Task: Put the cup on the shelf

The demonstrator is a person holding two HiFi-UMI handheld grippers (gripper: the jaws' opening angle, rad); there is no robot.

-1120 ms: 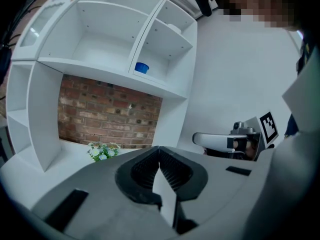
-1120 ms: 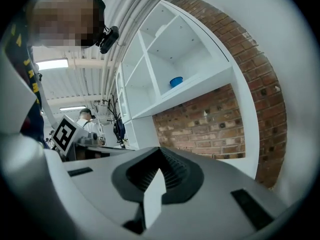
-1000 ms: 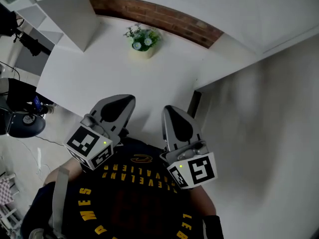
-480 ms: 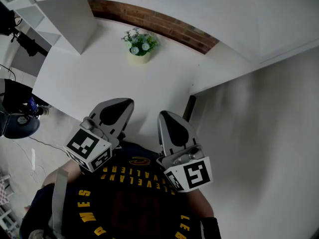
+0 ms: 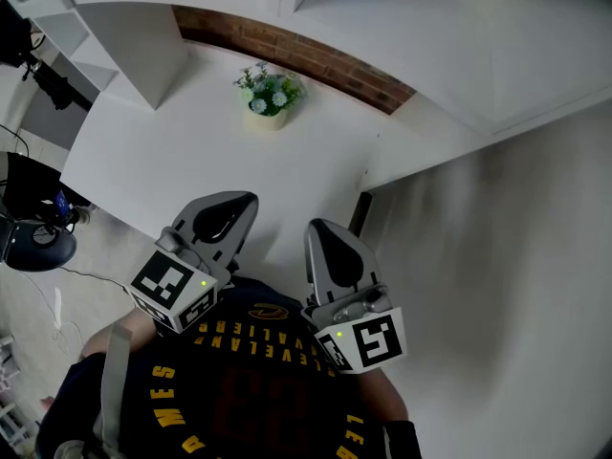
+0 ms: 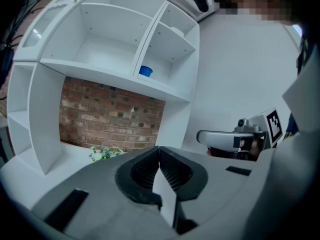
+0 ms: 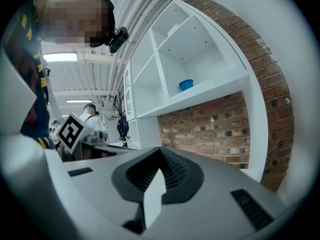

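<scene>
The blue cup [image 6: 145, 71], small in view, seems to stand on the shelf [image 6: 100, 74] beside its divider, so the task looks done. The 2 grippers, left [image 6: 160, 170] and right [image 7: 159, 171], are pressed together and empty, well apart from the cup.

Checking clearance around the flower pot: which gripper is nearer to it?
Left. The left gripper sits short of the flower pot, slightly to its left; the right gripper is farther back, off to its right.

Blue cup [image 6: 145, 71] stands upright in white shelf's [image 6: 90, 49] right compartment.
</scene>
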